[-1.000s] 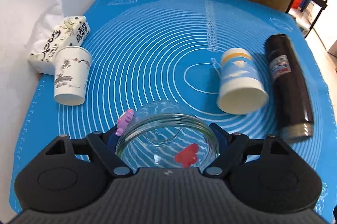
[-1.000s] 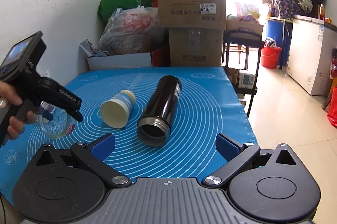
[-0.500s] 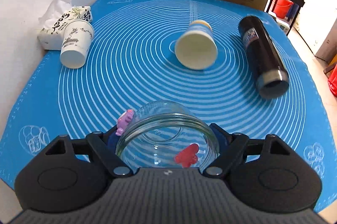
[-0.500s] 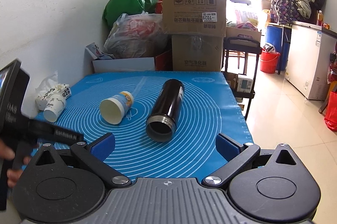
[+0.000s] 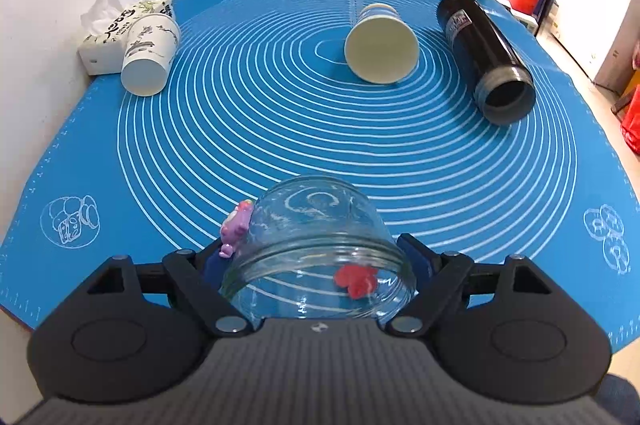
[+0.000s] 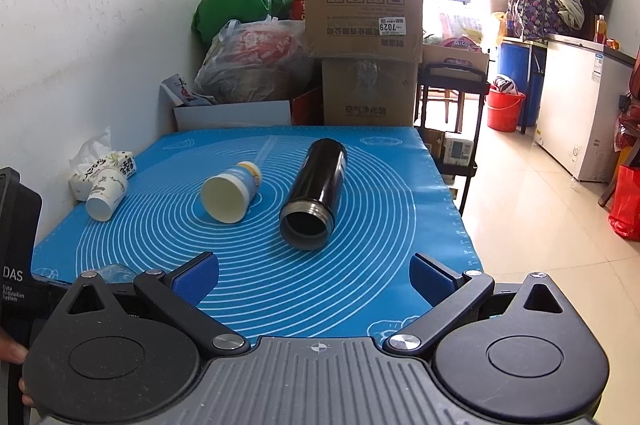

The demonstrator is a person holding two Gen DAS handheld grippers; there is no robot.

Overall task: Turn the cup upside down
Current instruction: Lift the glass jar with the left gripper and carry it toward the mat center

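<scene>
My left gripper (image 5: 318, 265) is shut on a clear glass cup (image 5: 316, 245) with pink and red stickers. The cup lies tilted between the blue pads, rim toward the camera, base pointing forward, above the near edge of the blue mat (image 5: 280, 129). A sliver of the glass (image 6: 116, 271) shows in the right wrist view, low at the left. My right gripper (image 6: 314, 275) is open and empty above the mat's near edge, right of the left gripper.
A paper cup (image 5: 380, 45) (image 6: 230, 195) and a black thermos (image 5: 486, 55) (image 6: 316, 193) lie on their sides mid-mat. A white printed cup (image 5: 150, 59) (image 6: 106, 195) stands upside down by a tissue pack (image 5: 120, 25). Boxes and bags (image 6: 360, 25) stand behind the table.
My left gripper has pulled back toward the near edge with the glass, which now tilts with its base raised forward. The right gripper has also drawn back and lifted.
</scene>
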